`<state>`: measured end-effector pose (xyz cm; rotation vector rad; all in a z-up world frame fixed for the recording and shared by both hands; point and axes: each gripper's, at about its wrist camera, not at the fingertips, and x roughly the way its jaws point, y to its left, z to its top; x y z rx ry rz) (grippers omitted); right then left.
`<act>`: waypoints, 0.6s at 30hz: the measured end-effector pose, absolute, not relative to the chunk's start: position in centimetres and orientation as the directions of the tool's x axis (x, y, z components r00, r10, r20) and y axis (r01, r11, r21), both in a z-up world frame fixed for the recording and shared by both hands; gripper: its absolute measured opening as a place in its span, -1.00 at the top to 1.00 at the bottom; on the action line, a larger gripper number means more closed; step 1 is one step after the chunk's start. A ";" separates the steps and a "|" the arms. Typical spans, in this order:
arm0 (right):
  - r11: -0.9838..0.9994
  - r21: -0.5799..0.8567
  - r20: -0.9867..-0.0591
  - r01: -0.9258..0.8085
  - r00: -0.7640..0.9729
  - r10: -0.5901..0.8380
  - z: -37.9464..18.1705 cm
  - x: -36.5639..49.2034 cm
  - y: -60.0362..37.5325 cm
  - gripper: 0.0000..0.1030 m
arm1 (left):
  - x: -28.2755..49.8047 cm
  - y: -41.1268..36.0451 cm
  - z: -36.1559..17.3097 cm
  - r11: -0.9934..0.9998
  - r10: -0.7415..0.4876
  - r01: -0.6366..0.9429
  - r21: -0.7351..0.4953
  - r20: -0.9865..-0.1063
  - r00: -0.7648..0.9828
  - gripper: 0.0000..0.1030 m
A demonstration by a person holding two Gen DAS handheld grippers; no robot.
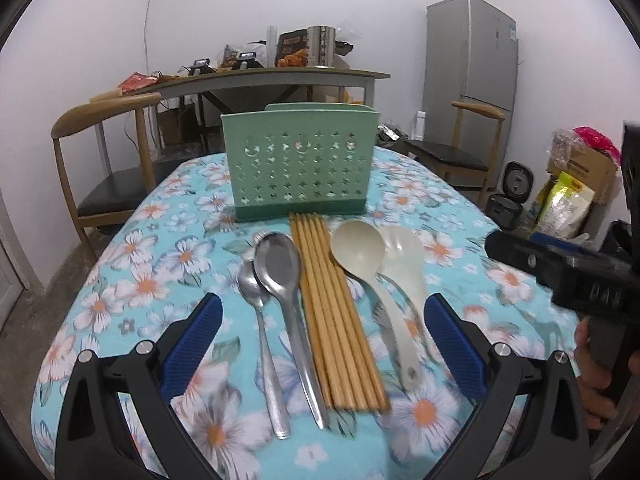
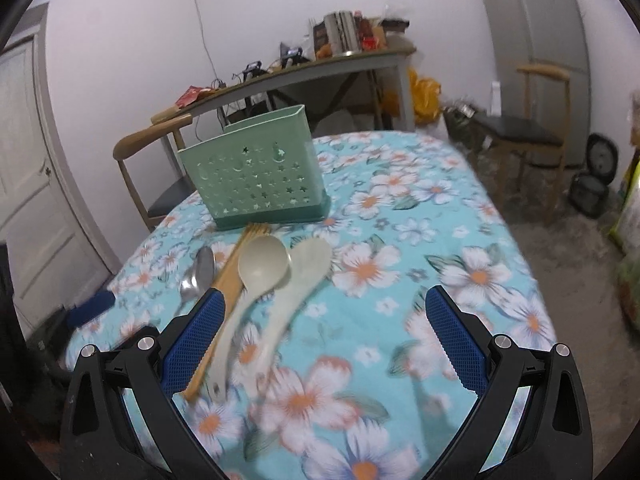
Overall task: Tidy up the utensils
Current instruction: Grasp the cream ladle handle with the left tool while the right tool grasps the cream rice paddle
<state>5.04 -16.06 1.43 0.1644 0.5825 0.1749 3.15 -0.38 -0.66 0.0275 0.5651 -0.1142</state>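
The left gripper [image 1: 322,322] hangs above the near end of the table [image 1: 132,264], its jaws spread wide and empty, touching nothing; the whole row of utensils shows between its blue pads [image 1: 192,346]. The right gripper [image 2: 322,322] hangs likewise over the table's flowered cloth, jaws wide apart and holding nothing, with the pale spoon handles running just beside its left pad [image 2: 194,344] in that view.

From left to right in the left wrist view lie two metal spoons: a small metal spoon [image 1: 262,344], then a larger metal spoon [image 1: 290,312] whose bowl overlaps the small one's. Next comes a flat bundle of wooden chopsticks [image 1: 334,312], side by side and parallel; about eight sticks, though the exact count is hard to tell. Then come two pale plastic pieces: a round beige ladle [image 1: 370,276] and a whitish rice spoon [image 1: 404,264], its bowl partly under the ladle's. All handles point toward the camera.

Behind the row, at the far tips of the chopsticks, stands one mint-green utensil holder [image 1: 300,164], upright, its front wall pierced with star-shaped holes, on a darker green base. Nothing shows above its rim.
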 end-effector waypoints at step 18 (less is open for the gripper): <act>0.904 0.403 -0.559 -0.141 0.745 0.365 1.0 14.3 -19.0 -0.86 | 16.0 -3.3 -0.7 0.937 -0.314 0.332 -0.110 -0.681 0.661 -0.46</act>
